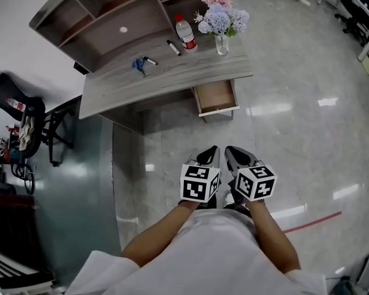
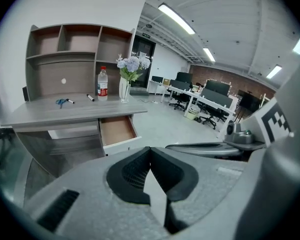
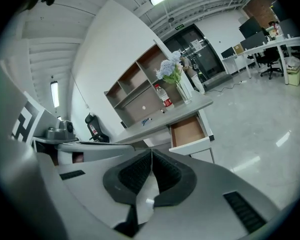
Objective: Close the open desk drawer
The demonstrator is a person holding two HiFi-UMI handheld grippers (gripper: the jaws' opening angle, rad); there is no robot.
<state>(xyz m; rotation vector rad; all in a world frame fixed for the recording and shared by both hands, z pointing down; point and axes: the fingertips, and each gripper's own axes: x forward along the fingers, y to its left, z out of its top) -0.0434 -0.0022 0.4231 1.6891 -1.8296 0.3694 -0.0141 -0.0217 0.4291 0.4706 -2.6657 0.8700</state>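
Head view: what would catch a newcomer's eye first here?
The open drawer stands pulled out under the right end of the grey desk, its wooden inside bare. On the desktop above it, a vase of pink and blue flowers stands beside a red-labelled bottle. Lower down, the left gripper and right gripper sit side by side, shut, pointing toward the drawer.

tabletop (image 1: 172,72): grey wood grain, matt
drawer (image 1: 215,97): brown wood inside, smooth white front
floor (image 1: 295,103): pale tile, glossy
vase (image 1: 222,45): clear glass
bottle (image 1: 186,34): clear plastic
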